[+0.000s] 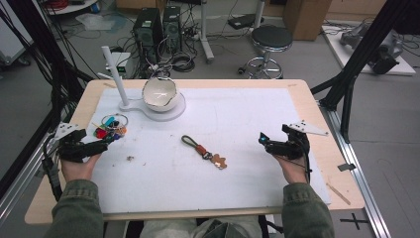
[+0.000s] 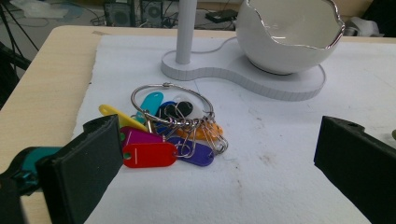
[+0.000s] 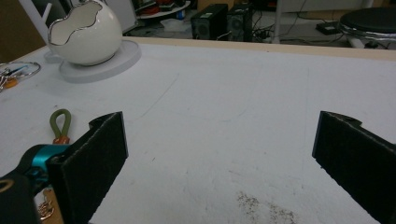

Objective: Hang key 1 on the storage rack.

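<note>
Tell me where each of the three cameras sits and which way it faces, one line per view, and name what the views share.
High view: above the person's side, looking forward and down on the table; both forearms, left gripper and right gripper show.
Left gripper view: rides the left gripper, looking between its open jaws at the bunch of key tags.
Right gripper view: rides the right gripper, facing across the white mat; jaws apart.
Shared: the egg-shaped bowl appears in all three.

High cam overhead; claw cams low, share bowl (image 1: 160, 93).
</note>
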{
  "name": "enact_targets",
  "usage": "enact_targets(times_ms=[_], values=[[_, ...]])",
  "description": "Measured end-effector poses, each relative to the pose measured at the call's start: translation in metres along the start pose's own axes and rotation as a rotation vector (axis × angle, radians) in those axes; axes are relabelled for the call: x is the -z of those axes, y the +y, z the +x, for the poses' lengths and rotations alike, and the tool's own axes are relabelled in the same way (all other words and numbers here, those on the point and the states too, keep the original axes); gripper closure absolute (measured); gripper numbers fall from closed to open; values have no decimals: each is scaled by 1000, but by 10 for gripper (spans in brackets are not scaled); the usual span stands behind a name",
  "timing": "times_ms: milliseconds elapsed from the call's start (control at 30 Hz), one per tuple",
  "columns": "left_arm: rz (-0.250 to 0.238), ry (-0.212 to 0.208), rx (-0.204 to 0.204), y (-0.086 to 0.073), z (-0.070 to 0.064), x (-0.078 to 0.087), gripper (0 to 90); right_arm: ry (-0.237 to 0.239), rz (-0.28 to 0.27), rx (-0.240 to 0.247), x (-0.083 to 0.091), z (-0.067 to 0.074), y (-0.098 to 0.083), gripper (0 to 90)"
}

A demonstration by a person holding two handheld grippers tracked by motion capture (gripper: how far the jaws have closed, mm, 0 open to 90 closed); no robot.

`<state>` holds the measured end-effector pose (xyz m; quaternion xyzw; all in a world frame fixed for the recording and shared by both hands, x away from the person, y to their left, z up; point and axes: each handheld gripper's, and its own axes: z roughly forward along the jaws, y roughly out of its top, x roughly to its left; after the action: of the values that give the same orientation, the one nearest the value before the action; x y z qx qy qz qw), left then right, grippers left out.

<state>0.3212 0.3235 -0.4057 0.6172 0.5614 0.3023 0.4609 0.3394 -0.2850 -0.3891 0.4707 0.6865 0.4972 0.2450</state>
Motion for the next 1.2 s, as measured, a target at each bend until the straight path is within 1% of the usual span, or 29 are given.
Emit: enact_targets(times_ms=[167, 267, 467, 600, 1200], values=[[5, 3, -1, 0, 0, 0, 17, 13, 13, 22, -4, 4, 0, 23], [5, 3, -2, 0, 0, -1, 17, 26, 22, 20, -6, 8, 0, 23], [5, 3, -1, 0, 0, -1, 17, 39, 43, 51, -11, 16, 0, 23], [6, 3, -1, 0, 0, -1, 17, 50, 57, 59, -14, 19, -1, 23], [14, -2, -6, -1, -1, -2, 17, 99, 145, 104, -28, 35, -1, 23]])
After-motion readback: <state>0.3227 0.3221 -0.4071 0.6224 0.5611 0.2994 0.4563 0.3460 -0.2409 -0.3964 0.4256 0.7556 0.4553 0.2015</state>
